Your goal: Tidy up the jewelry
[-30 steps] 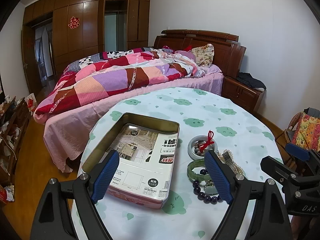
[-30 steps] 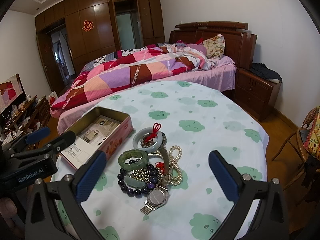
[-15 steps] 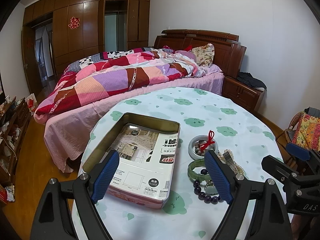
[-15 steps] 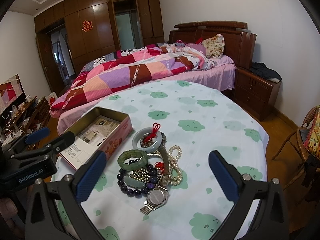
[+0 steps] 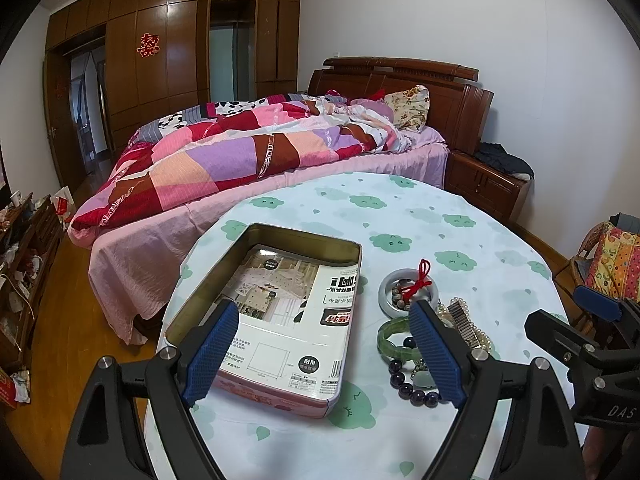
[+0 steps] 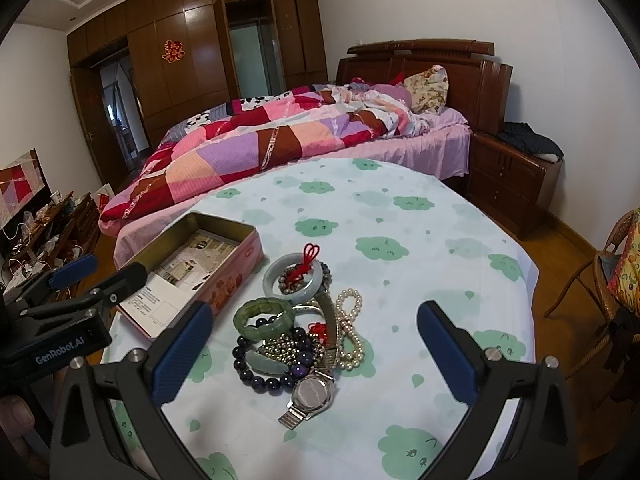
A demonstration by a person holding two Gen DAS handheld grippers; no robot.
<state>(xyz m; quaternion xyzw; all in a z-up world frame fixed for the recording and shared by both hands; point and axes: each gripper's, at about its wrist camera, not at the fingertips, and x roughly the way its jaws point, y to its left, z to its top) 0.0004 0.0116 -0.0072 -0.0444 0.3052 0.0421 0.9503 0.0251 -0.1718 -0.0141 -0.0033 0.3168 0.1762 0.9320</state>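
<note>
A heap of jewelry lies on the round table: a pale jade bangle with a red knot point(image 6: 294, 278), a green bangle point(image 6: 263, 316), a dark purple bead bracelet point(image 6: 260, 376), a pearl strand point(image 6: 352, 328) and a steel watch point(image 6: 312, 394). Left of the heap stands an open pink tin box point(image 5: 280, 320) with printed paper inside. My left gripper point(image 5: 324, 354) hangs open over the box's near end. My right gripper point(image 6: 316, 354) is open above the heap, nothing held. The pale bangle point(image 5: 406, 292) and green bangle point(image 5: 394, 338) also show beside the left gripper.
The table point(image 6: 400, 216) wears a white cloth with green clouds. Behind it is a bed with a patchwork quilt point(image 6: 280, 136) and a wooden nightstand point(image 6: 512, 184). A wicker chair point(image 6: 612, 272) stands at the right. A cluttered low shelf point(image 5: 24, 264) lines the left wall.
</note>
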